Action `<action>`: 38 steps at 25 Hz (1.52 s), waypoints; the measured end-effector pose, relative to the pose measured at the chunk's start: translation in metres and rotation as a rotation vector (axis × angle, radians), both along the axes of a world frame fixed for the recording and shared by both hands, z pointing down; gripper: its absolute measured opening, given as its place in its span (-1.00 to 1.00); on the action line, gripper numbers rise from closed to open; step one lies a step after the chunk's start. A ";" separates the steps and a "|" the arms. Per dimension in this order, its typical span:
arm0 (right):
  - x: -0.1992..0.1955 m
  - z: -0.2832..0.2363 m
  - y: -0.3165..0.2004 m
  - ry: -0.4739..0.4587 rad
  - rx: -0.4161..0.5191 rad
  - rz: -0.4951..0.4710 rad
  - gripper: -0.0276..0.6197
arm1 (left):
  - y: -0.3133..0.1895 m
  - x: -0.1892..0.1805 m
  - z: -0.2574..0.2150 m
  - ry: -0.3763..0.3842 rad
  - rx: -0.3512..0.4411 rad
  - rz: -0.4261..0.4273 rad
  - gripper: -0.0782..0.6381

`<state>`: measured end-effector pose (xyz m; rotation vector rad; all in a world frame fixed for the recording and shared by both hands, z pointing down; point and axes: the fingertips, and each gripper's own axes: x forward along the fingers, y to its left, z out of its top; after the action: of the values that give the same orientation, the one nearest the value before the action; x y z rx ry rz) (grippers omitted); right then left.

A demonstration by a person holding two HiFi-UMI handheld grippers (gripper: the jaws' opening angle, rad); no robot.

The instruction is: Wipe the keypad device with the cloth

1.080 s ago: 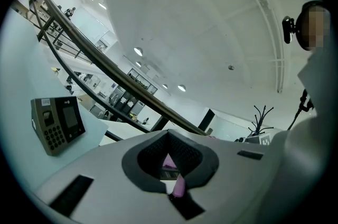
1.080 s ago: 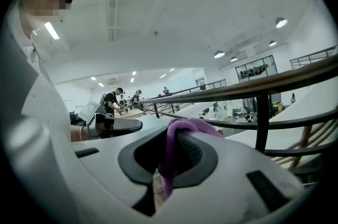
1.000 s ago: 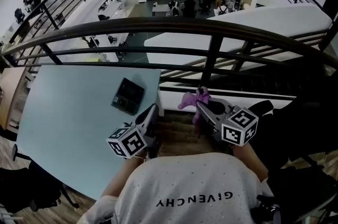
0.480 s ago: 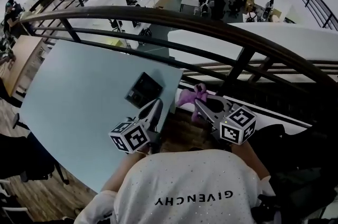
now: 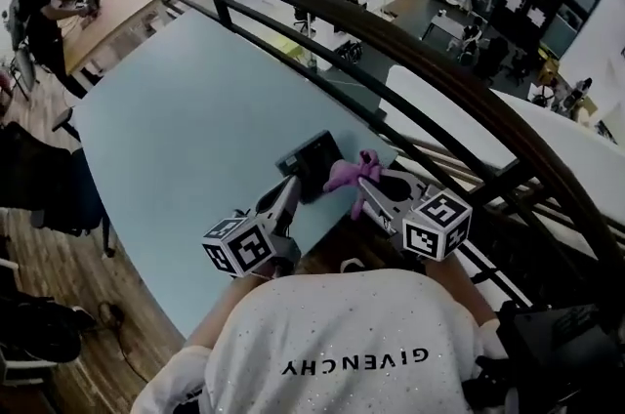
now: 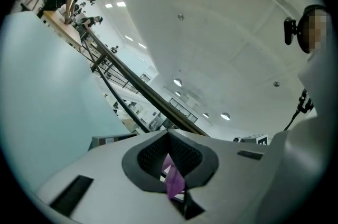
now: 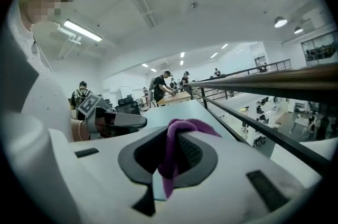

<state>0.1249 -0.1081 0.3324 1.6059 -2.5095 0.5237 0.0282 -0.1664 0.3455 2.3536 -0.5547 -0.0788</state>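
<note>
1. The person has swung toward the pale worktop; a second ago both tools hung off its edge by the railing, and now the keypad device lies just ahead of them, near the worktop's corner.
2. The right tool clamps the purple cloth, bunched just beside the device, contact unclear; the left tool has its tips together on nothing; wiping looks about to begin.
3. The shirt reads "GIVENCHY"; the device's small label is unreadable.

A pale blue worktop fills the centre; a dark railing arcs behind it, wooden floor lower left.
</note>
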 end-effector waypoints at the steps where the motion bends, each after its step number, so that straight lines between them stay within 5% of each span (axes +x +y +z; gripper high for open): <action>1: -0.002 0.000 -0.009 0.000 -0.001 -0.042 -0.84 | -0.005 -0.004 0.000 -0.011 0.007 -0.038 -0.77; 10: -0.033 0.011 -0.053 0.040 -0.026 -0.352 -0.84 | -0.026 -0.040 0.006 -0.105 0.003 -0.324 -0.77; 16: -0.055 0.031 -0.053 -0.007 -0.070 -0.539 -0.84 | -0.018 -0.065 0.019 0.006 -0.092 -0.519 -0.77; 19: -0.063 0.043 -0.053 -0.015 -0.114 -0.605 -0.84 | -0.014 -0.068 0.019 0.000 -0.089 -0.565 -0.77; 24: -0.069 0.072 -0.068 0.010 -0.191 -0.608 -0.84 | -0.007 -0.076 0.023 -0.047 -0.079 -0.625 -0.77; 38: -0.110 0.110 -0.113 0.055 -0.216 -0.616 -0.84 | 0.020 -0.116 0.029 -0.113 -0.105 -0.744 -0.77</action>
<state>0.0152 -0.2214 0.4422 0.7040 -2.6043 0.6179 -0.0878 -0.1464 0.3746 1.9434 -1.4255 -0.2469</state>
